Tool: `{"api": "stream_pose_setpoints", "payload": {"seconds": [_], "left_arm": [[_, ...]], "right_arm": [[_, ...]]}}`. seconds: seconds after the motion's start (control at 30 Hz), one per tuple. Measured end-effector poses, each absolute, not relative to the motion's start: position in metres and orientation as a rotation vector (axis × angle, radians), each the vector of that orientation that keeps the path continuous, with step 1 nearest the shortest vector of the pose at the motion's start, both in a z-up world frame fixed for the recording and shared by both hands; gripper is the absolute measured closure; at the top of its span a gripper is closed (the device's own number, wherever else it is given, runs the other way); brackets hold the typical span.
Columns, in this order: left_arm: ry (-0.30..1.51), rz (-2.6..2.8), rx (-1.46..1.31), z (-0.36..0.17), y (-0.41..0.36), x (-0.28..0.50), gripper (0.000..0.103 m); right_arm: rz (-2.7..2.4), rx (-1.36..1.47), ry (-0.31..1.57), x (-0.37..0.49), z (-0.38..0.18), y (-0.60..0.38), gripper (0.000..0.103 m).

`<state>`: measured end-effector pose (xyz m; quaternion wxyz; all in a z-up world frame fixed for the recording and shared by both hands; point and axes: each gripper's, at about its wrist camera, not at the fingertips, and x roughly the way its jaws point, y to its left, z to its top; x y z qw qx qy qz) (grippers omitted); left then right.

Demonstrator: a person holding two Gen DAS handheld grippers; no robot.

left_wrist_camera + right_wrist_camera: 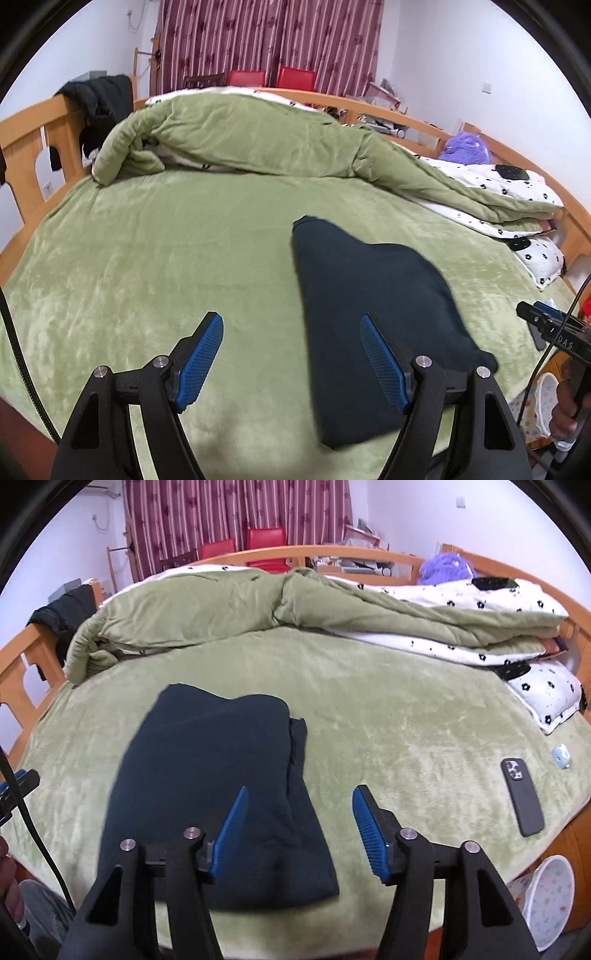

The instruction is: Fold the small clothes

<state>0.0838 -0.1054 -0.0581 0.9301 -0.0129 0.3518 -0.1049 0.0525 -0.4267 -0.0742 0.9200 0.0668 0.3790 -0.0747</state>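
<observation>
So the one dark garment is lying on the green bed cover, toward the near edge of the bed, already doubled over into a rough oblong with a narrower layer peeking out along its right side; looks like thin knit stuff to me, light and floppy, no stiffness at all, so it'll sag and slide open if you lift it from the middle; I'd pinch it at a corner or along a folded edge, catching both layers, and keep it low so the fold doesn't fall apart; the plush cover probably grips it a bit, which helps with dragging an edge over. Left gripper is spread wide with nothing between the blue pads, hovering above the cover with the garment just under its right finger; right gripper is also spread and not pinching anything, held over the garment's right edge. Count-wise: one dark garment to fold, two grippers, one phone lying face down well off to the right, one small pale blue thing near it (can't tell what it is), one bunched green quilt at the far side, one purple fluffy thing by the bed rail, two red chairs at the curtain, one printed basket on the floor.
</observation>
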Motion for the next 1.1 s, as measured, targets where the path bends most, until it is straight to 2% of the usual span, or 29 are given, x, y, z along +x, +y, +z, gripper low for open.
{"api": "stream_pose_setpoints", "payload": {"seconds": [0.17, 0.23, 0.4, 1.1], "left_arm": [[0.713, -0.21, 0.007, -0.039, -0.114, 0.06, 0.026], [0.718, -0.214, 0.017, -0.034, -0.116, 0.052, 0.025], [0.713, -0.23, 0.04, -0.026, -0.121, 0.035, 0.025], [0.66, -0.23, 0.076, -0.002, -0.13, -0.007, 0.025]], "right_arm": [[-0.152, 0.134, 0.76, 0.025, -0.052, -0.413, 0.041], [-0.158, 0.133, 0.757, 0.014, -0.047, -0.408, 0.023], [-0.157, 0.116, 0.72, -0.01, -0.038, -0.394, 0.011], [-0.163, 0.15, 0.682, -0.059, -0.01, -0.395, 0.01]]}}
